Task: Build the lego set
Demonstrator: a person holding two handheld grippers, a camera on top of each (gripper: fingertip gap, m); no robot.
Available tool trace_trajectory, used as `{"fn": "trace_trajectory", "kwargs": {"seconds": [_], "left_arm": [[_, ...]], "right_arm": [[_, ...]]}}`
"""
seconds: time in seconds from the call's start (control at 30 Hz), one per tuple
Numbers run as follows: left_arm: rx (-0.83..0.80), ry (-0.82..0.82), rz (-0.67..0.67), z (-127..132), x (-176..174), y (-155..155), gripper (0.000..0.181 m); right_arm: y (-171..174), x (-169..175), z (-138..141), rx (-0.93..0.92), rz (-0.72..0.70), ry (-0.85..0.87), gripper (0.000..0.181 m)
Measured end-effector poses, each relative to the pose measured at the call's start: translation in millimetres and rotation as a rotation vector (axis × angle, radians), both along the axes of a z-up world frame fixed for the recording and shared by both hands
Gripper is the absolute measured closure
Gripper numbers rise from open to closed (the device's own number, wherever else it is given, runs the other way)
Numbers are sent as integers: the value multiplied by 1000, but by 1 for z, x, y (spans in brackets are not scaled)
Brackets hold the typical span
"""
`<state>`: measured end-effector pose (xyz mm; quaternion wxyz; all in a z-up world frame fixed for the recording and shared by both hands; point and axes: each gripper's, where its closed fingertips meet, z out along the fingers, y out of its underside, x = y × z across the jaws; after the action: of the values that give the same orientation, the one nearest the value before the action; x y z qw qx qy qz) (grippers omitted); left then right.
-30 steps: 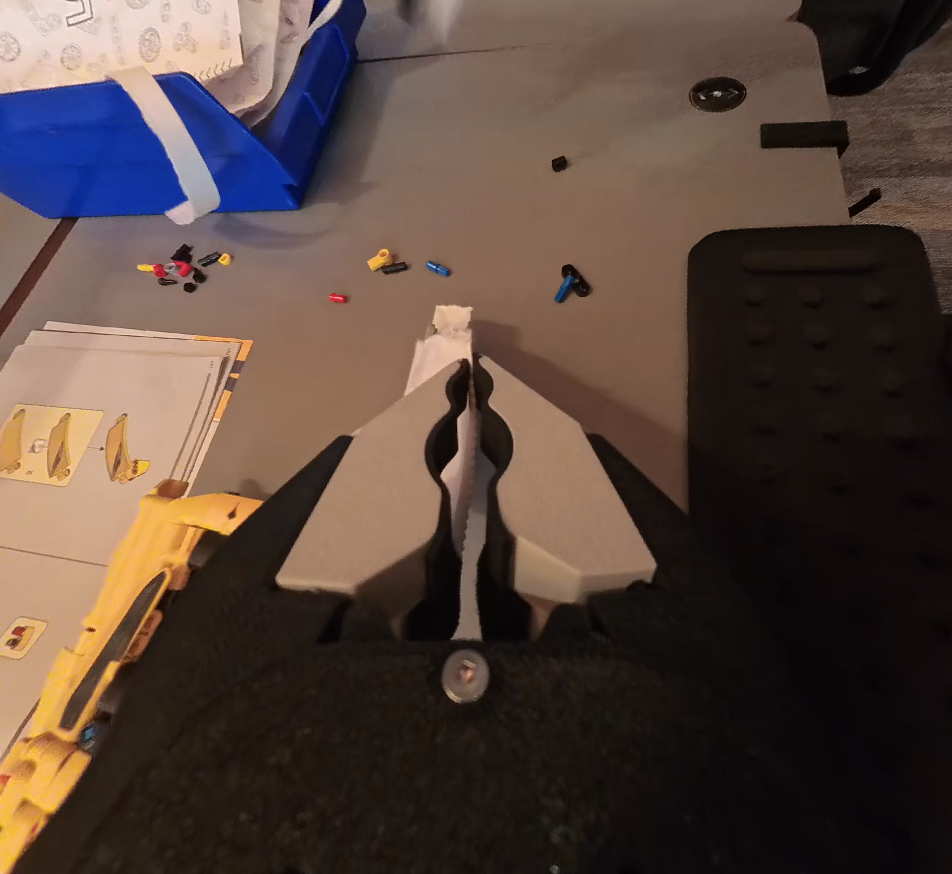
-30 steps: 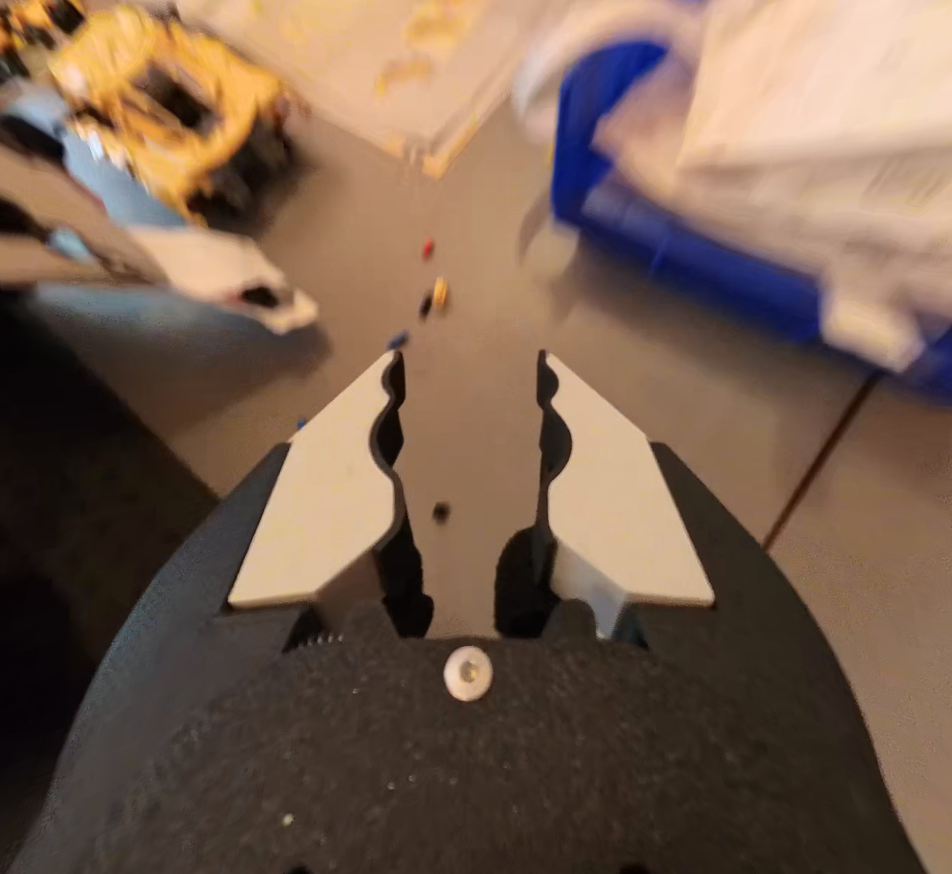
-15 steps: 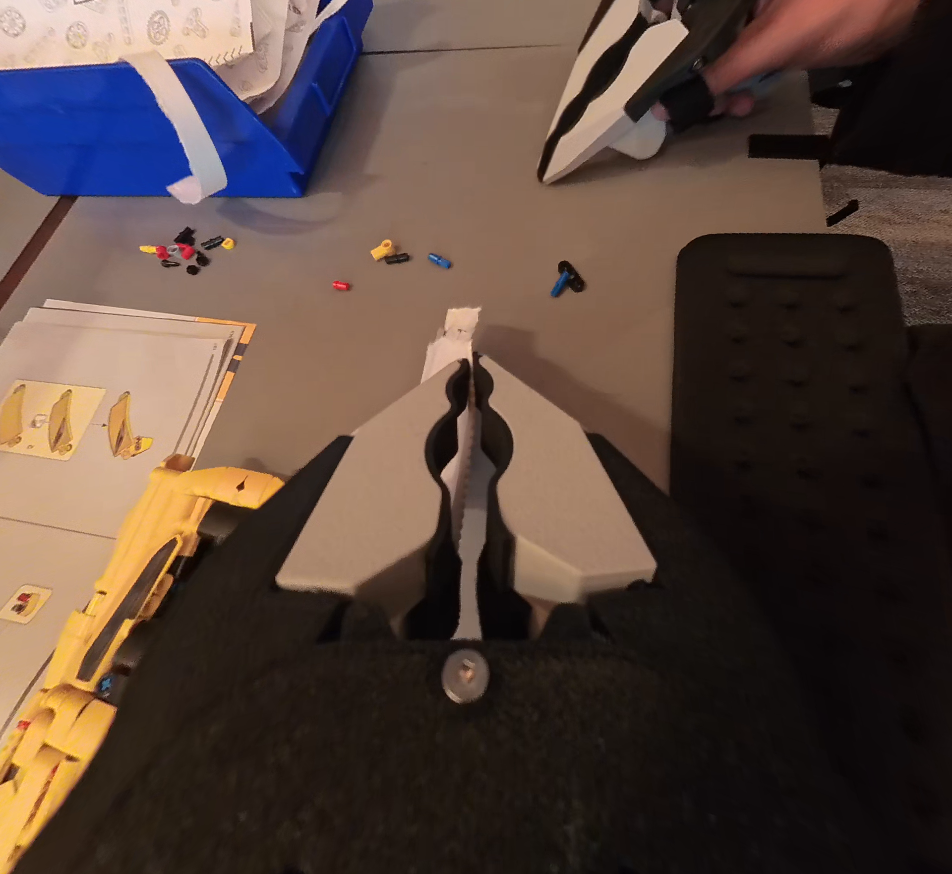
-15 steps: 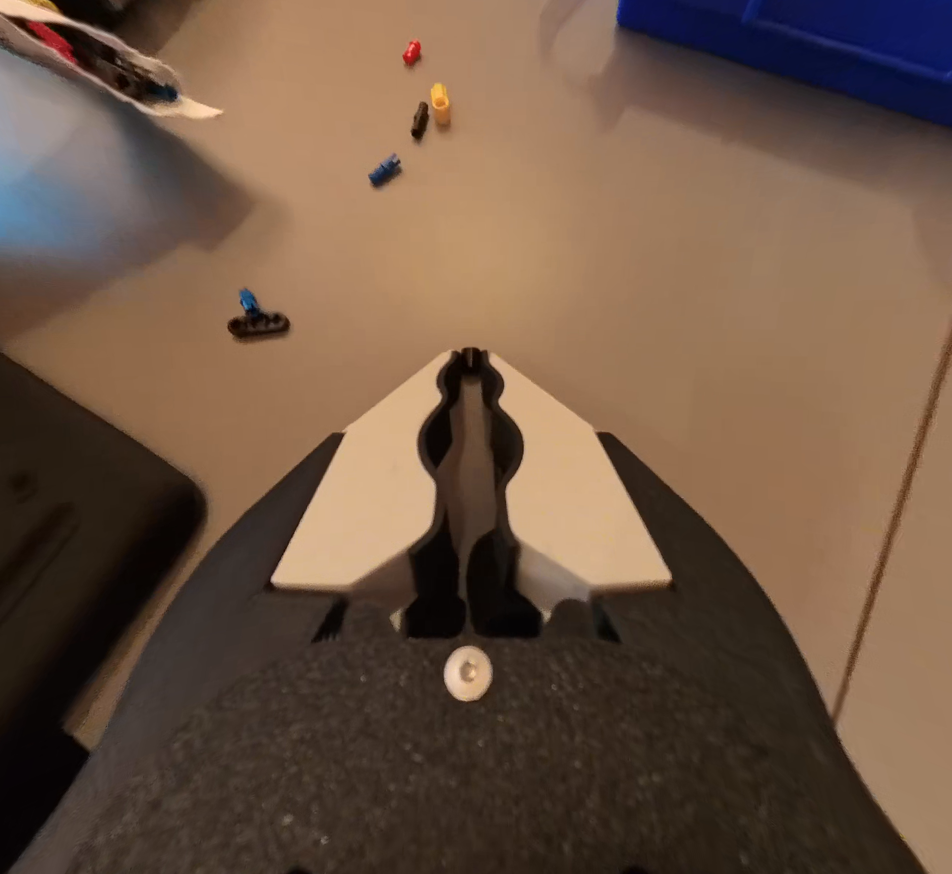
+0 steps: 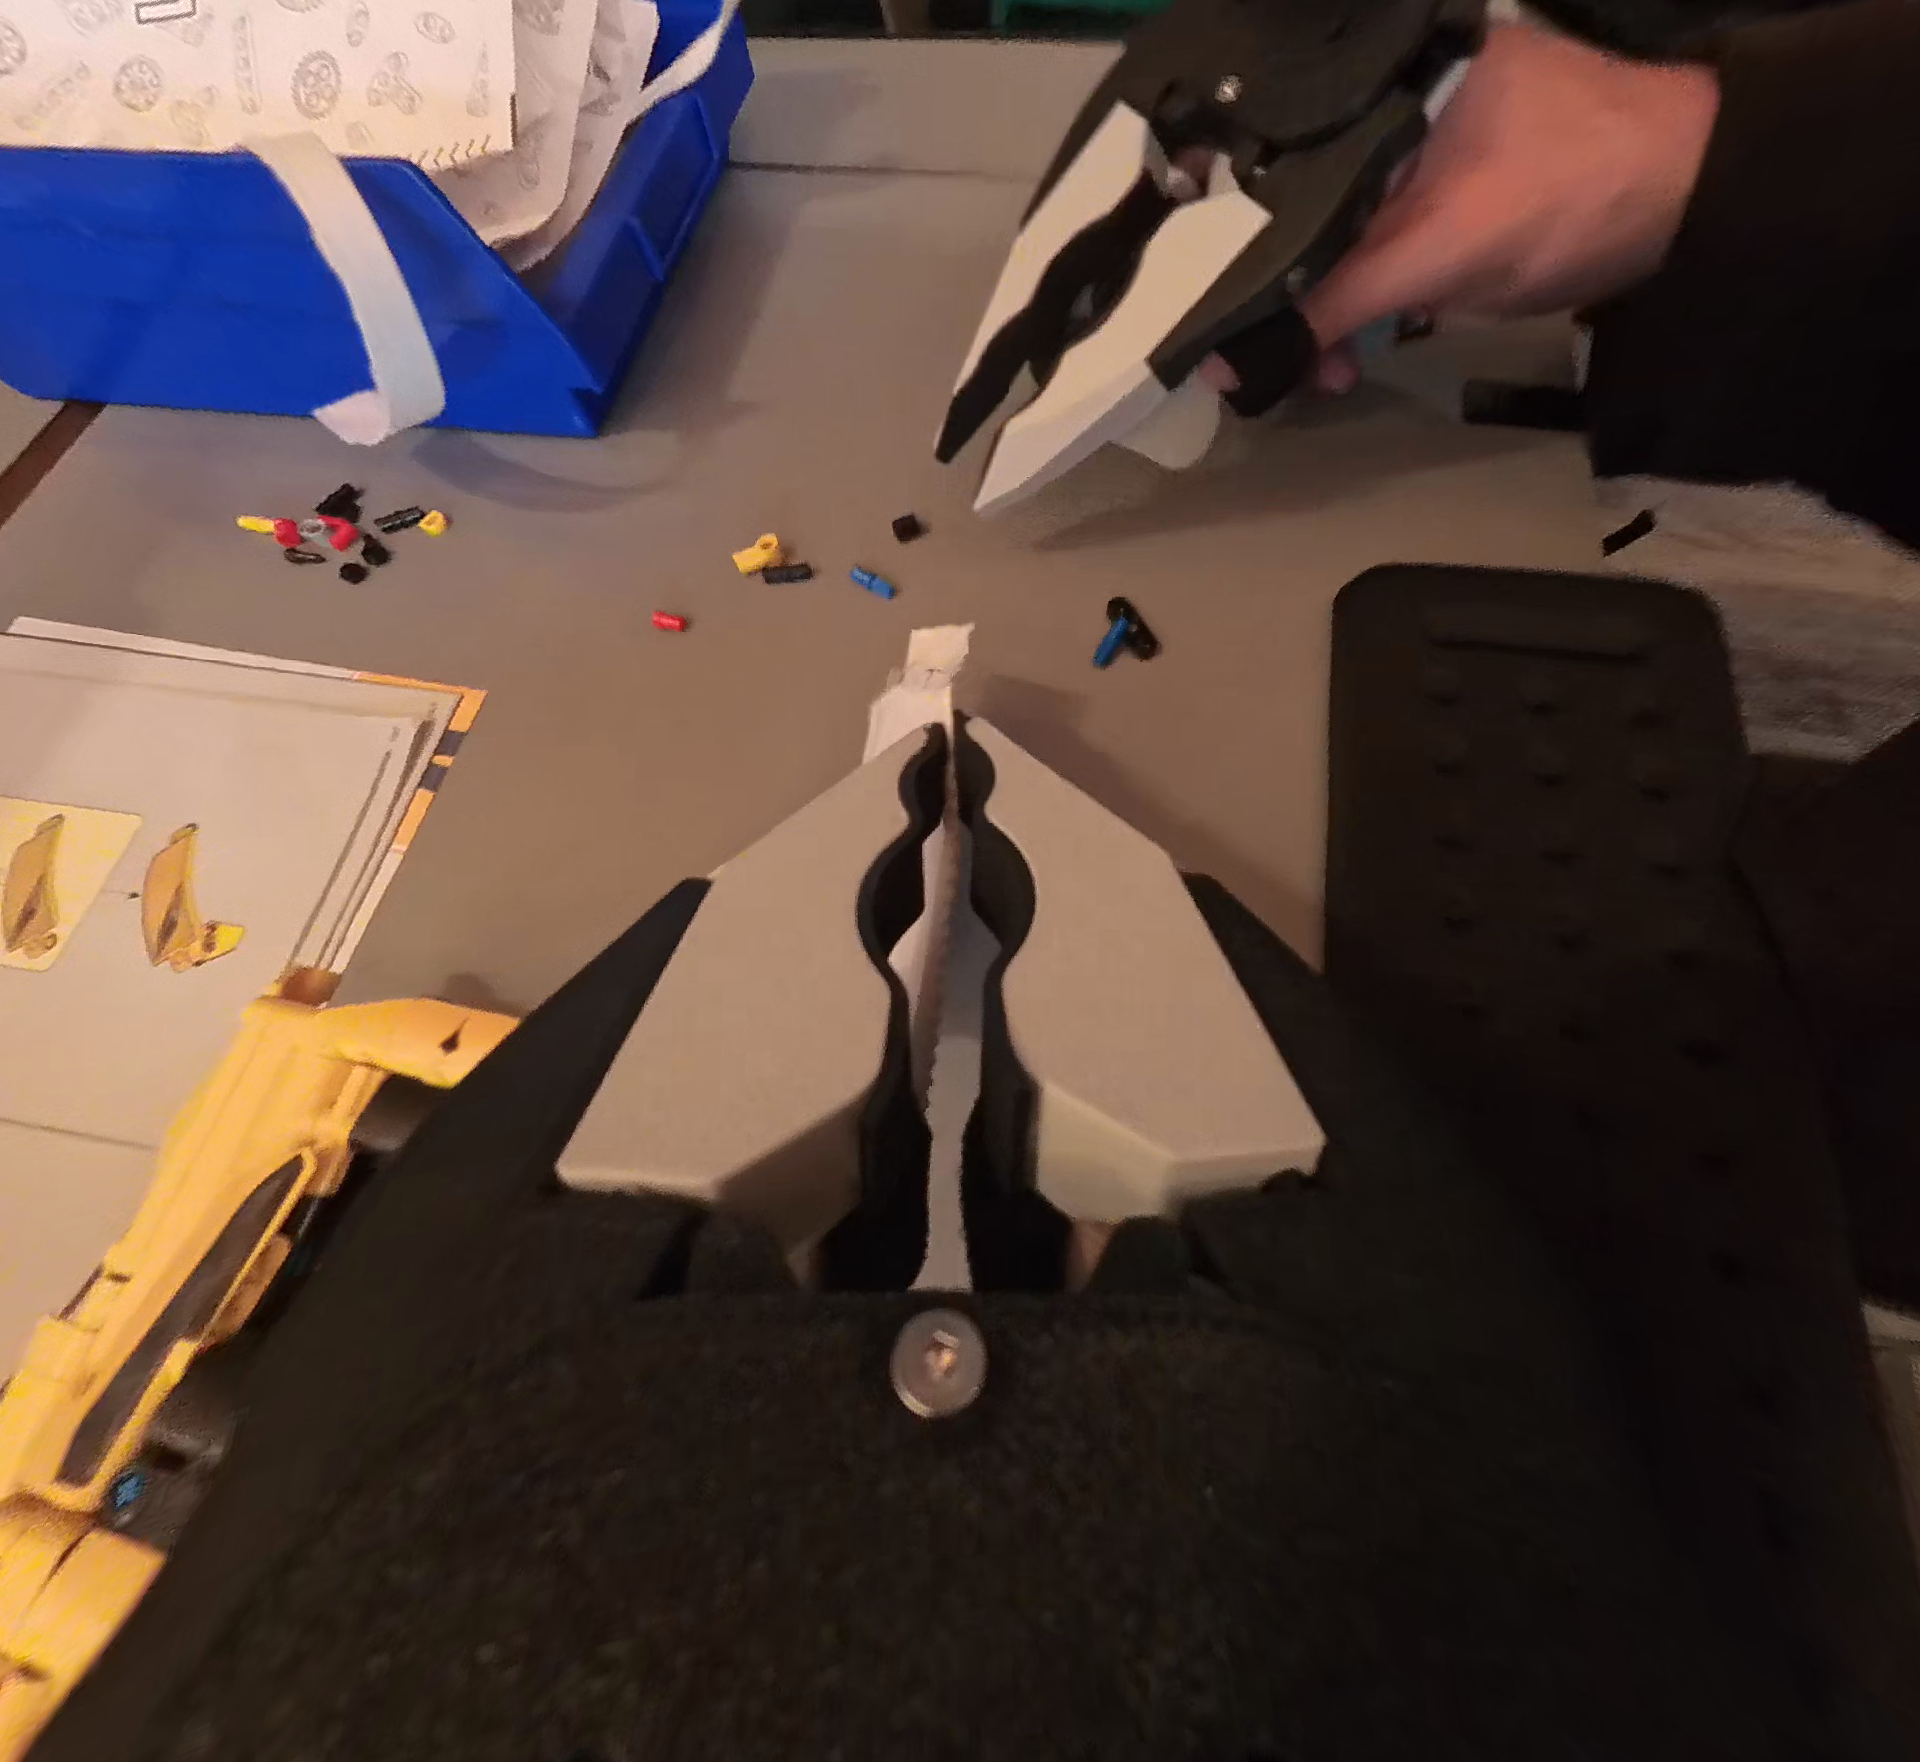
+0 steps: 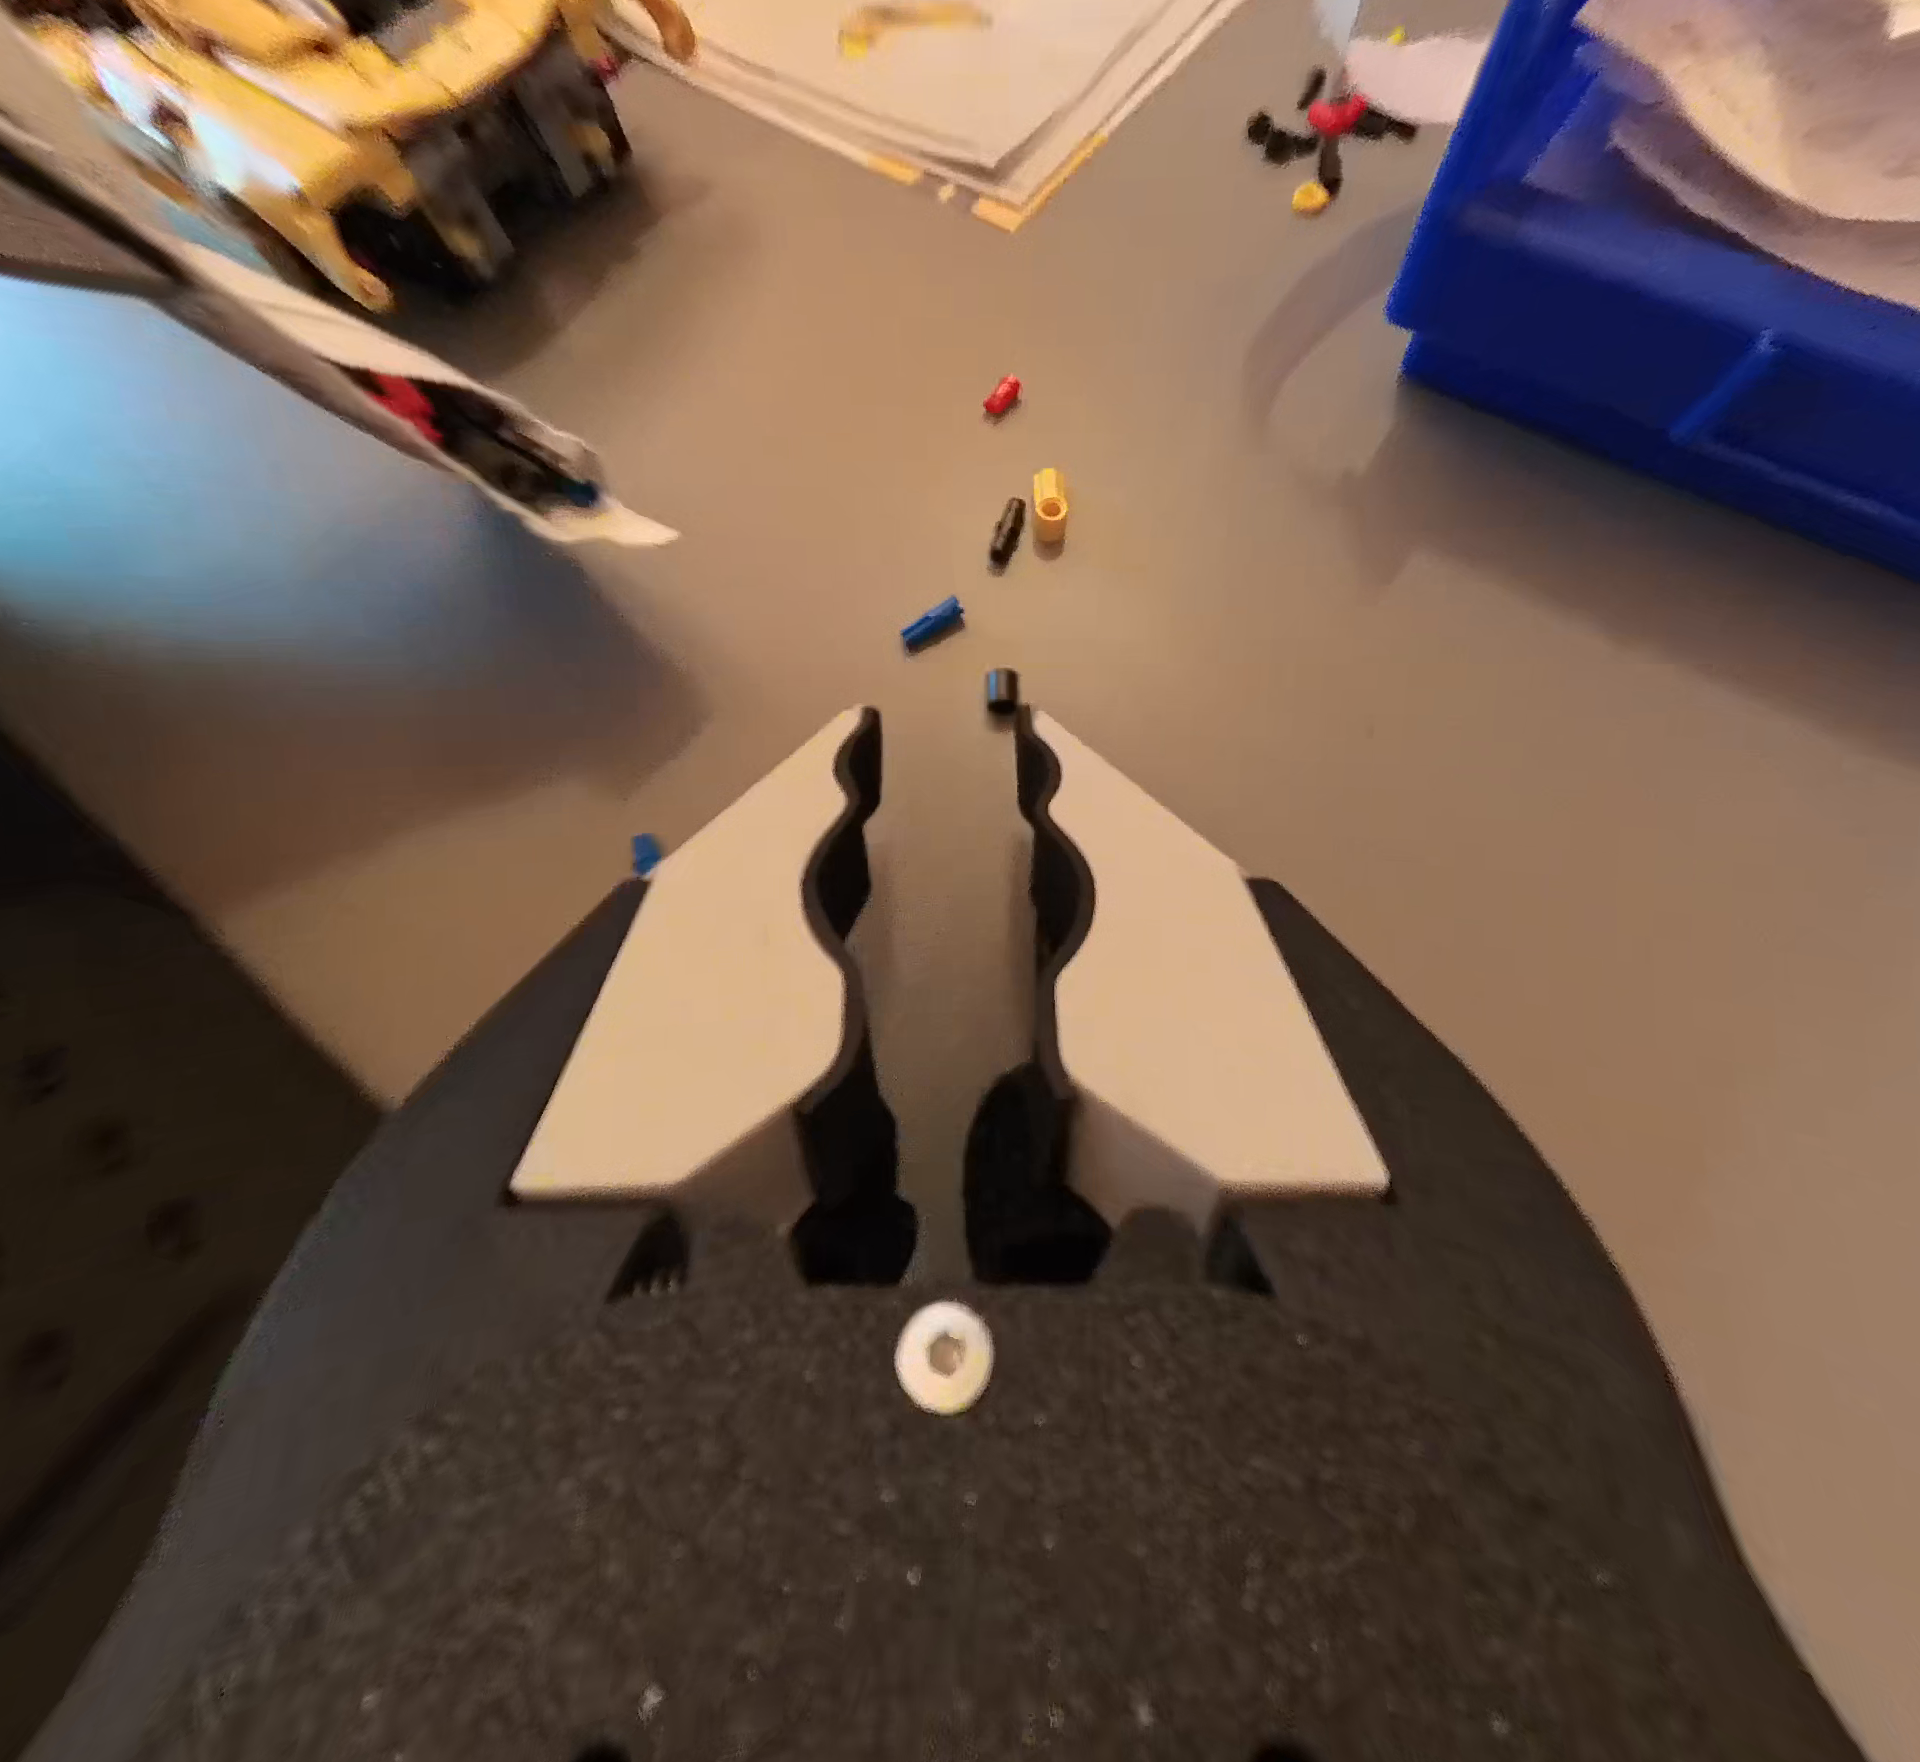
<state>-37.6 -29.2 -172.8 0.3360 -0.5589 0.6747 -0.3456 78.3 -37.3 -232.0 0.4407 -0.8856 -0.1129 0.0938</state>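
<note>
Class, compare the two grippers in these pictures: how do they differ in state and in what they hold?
The left gripper is shut on a white paper bag; the right gripper is open and holds nothing. The left sits back from the loose pieces; the right's tips are beside a small black piece. Both have pale fingers on black bodies.

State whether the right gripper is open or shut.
Open: in its wrist view the right gripper shows bare grey table between its parted jaws.

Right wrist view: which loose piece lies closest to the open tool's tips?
The small black cylinder, just ahead of the right tool, by one fingertip. The blue pin, black pin, yellow connector and red piece lie farther out.
</note>
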Motion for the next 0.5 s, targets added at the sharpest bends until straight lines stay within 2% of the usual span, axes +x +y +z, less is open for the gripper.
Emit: {"fn": "trace_trajectory", "kwargs": {"seconds": [0.1,0.2,0.23,0.37,0.5], "left_arm": [[-75,-57,-4,12,5,-2,181],[-170,-144,-21,27,9,-8,181],[-219,-171,-28,32,10,-11,181],[-347,-253,-26,44,14,-13,181],[-410,-248,9,35,16,-10,181]], "right_arm": [[-14,-15,17,57,3,143,154],[-18,-45,30,111,45,348,138],[-18,-53,33,120,51,392,137],[-14,-81,37,88,96,471,135],[-11,-93,52,86,86,568,136]]}}
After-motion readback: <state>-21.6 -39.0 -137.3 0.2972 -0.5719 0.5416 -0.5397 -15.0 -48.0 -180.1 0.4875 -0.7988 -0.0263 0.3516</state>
